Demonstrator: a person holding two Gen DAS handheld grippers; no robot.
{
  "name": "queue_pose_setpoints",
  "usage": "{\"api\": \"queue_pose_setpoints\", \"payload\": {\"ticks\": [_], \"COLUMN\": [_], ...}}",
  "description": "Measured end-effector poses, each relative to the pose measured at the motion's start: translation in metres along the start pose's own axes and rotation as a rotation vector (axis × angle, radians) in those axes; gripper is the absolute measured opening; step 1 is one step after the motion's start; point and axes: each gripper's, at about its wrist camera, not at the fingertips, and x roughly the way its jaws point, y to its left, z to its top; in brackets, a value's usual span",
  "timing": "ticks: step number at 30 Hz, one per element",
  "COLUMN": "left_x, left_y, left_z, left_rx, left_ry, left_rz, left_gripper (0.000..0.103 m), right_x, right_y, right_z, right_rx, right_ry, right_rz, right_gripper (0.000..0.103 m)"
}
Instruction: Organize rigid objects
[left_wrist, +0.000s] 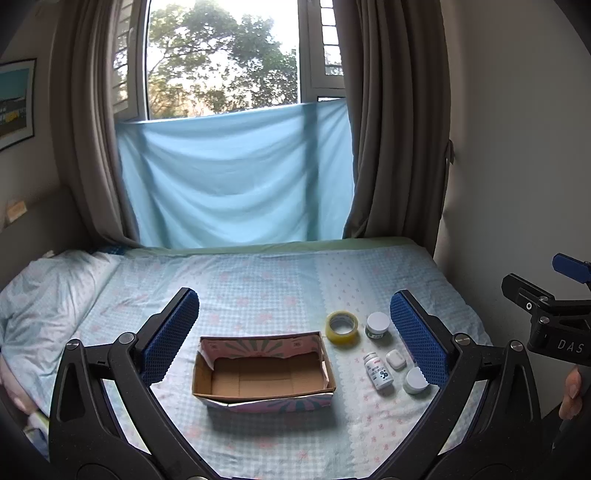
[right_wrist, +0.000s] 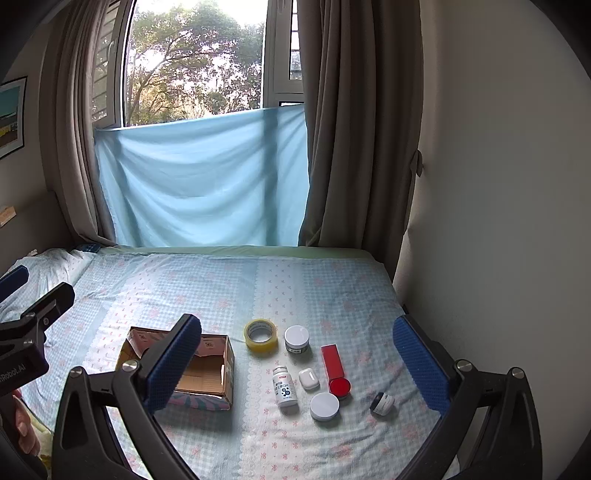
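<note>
An open cardboard box (left_wrist: 258, 345) with a floral outside lies empty on the checked bedsheet; it also shows in the right wrist view (right_wrist: 207, 376). To its right lie a yellow tape roll (left_wrist: 342, 328) (right_wrist: 260, 334), a white-lidded jar (left_wrist: 378, 325) (right_wrist: 296, 338), a white bottle (left_wrist: 377, 371) (right_wrist: 285, 386), an earbud case (left_wrist: 396, 360) (right_wrist: 308, 378), a round white tub (left_wrist: 415, 381) (right_wrist: 324, 406), a red box (right_wrist: 331, 361), a red tin (right_wrist: 340, 387) and a small dark jar (right_wrist: 382, 403). My left gripper (left_wrist: 294, 299) hovers open above the box. My right gripper (right_wrist: 297, 322) hovers open above the items. Both are empty.
The bed (left_wrist: 258, 273) runs back to a curtained window with a blue cloth (left_wrist: 236, 177). A pillow (left_wrist: 48, 291) lies at the left, and a wall (right_wrist: 498, 221) borders the bed on the right. A person's hand (left_wrist: 572, 391) holds the right tool.
</note>
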Motion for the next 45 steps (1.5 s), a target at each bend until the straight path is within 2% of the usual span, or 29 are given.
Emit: {"api": "queue_pose_setpoints", "payload": {"ticks": [36, 45], "left_x": [0.007, 0.020], "left_y": [0.003, 0.003], "left_z": [0.003, 0.013], "left_rx": [0.001, 0.042], "left_ry": [0.026, 0.085], "left_rz": [-0.040, -0.083], "left_gripper": [0.103, 0.103], "right_x": [0.003, 0.009], "right_y": [0.002, 0.001], "right_z": [0.000, 0.010], "right_rx": [0.004, 0.039], "right_ry": [0.004, 0.034], "right_rz": [-0.006, -0.030], "right_gripper": [0.103, 0.103]}}
